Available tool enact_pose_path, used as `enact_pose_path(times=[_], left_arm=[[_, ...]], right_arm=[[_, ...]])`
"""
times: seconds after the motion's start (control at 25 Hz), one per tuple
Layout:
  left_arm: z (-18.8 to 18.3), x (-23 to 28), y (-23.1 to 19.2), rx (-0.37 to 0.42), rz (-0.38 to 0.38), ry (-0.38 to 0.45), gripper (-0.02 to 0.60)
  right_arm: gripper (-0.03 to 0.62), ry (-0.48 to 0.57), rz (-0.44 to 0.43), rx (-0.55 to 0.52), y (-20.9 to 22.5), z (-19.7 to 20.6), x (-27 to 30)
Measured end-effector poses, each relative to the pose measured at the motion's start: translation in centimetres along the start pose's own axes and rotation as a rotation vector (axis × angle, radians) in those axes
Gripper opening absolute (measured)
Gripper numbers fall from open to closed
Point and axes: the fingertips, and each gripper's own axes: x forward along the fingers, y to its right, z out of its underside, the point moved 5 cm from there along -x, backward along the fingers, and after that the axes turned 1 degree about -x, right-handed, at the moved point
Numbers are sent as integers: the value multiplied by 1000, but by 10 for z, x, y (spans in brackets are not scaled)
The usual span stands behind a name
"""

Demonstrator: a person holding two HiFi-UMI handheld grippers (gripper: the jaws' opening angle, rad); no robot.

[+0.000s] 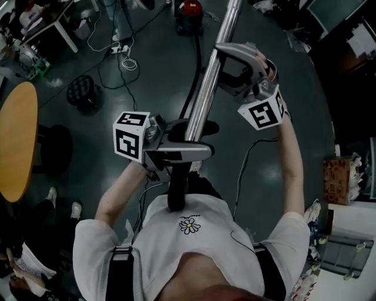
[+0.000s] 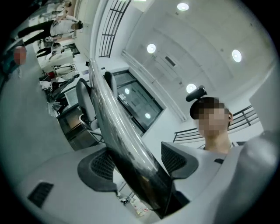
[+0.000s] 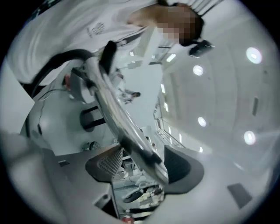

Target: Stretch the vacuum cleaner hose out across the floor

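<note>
A shiny metal vacuum tube (image 1: pixel 208 82) slants up across the head view, held in the air in front of me. Its black handle end (image 1: pixel 176 197) sits near my chest. A black hose (image 1: pixel 195 64) runs alongside it to the red vacuum cleaner (image 1: pixel 189 10) on the floor at the top edge. My left gripper (image 1: pixel 202 140) is shut on the tube's lower part, and the tube (image 2: pixel 118 131) fills the space between its pads. Higher up, my right gripper (image 1: pixel 222 69) is open with the tube (image 3: pixel 118 118) between its fingertips and a gap on one side.
A round wooden table (image 1: pixel 17 141) stands at the left, with a black stool (image 1: pixel 82 91) beyond it. A white power strip and cables (image 1: pixel 120 50) lie on the dark floor. A cardboard box (image 1: pixel 338 179) and shelving are at the right. Someone's shoes (image 1: pixel 61 203) are at the lower left.
</note>
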Motion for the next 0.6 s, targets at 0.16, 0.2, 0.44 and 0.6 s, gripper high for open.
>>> enact_pose_path(times=[0.16, 0.2, 0.44, 0.6], left_arm=[[39, -21, 47, 153, -61, -1, 321], [47, -21, 52, 187, -71, -4, 321], [122, -4, 43, 429, -181, -223, 321], [168, 6, 27, 416, -181, -304, 321]], right_arm=[[282, 105, 513, 927, 48, 26, -65], [282, 202, 543, 1120, 48, 21, -72], [281, 684, 12, 2014, 3, -43, -29], [281, 662, -182, 2034, -21, -81, -33]])
